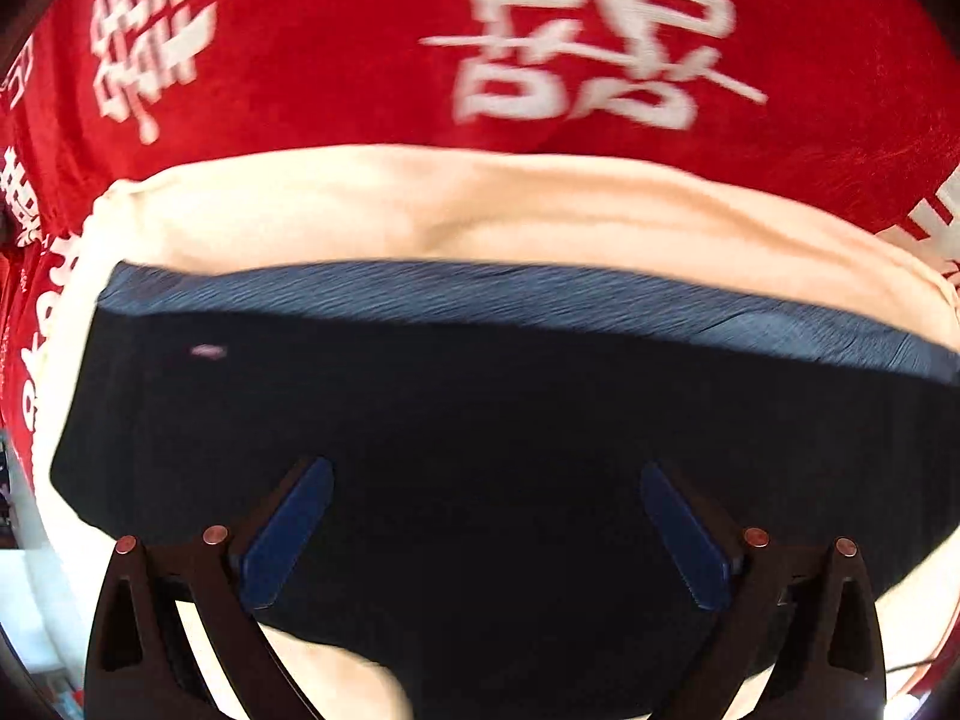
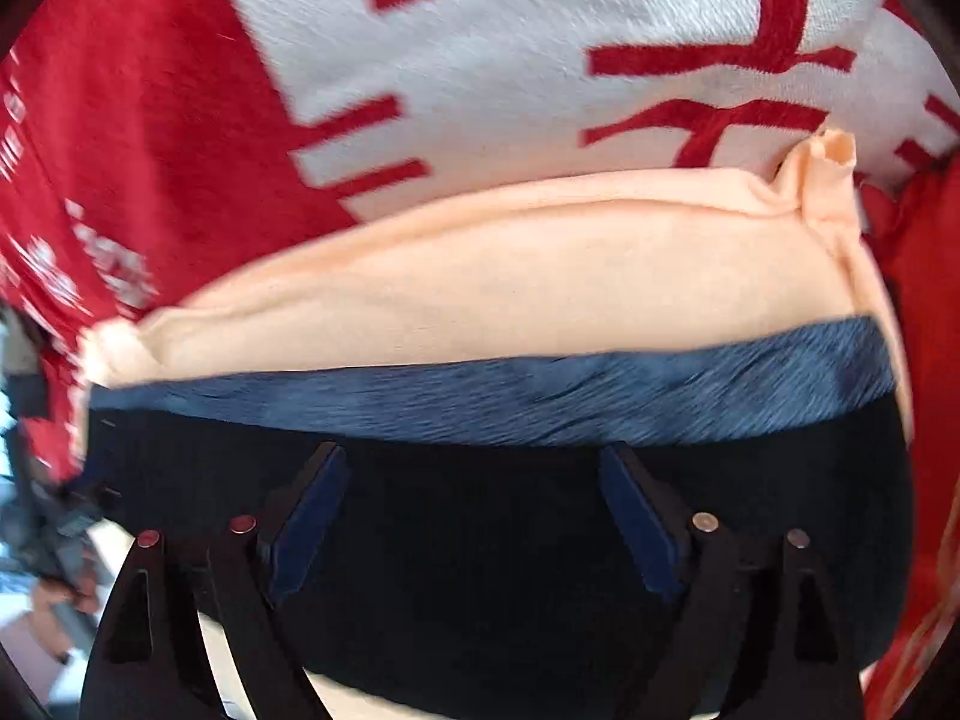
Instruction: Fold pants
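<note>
Left wrist view: dark pants (image 1: pixel 420 420) lengthwise left-right, waistband (ribbed) uppermost, both claws (image 1: pixel 486 534) (image 2: pixel 474 516) spread apart, empty.

dark navy pants (image 1: pixel 420 420) with blue ribbed waistband, peach cloth (image 1: pixel 420 210), red cover (image 1: pixel 330 60) with white characters.

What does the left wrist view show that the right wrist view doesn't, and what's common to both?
Left wrist only: white characters printed on plain red cloth, and a small pale speck on the dark fabric. Right wrist only: a big white printed panel with red strokes, and a bunched peach corner. Both: open jaws of the left gripper and right gripper over dark pants lying on peach fabric.
</note>
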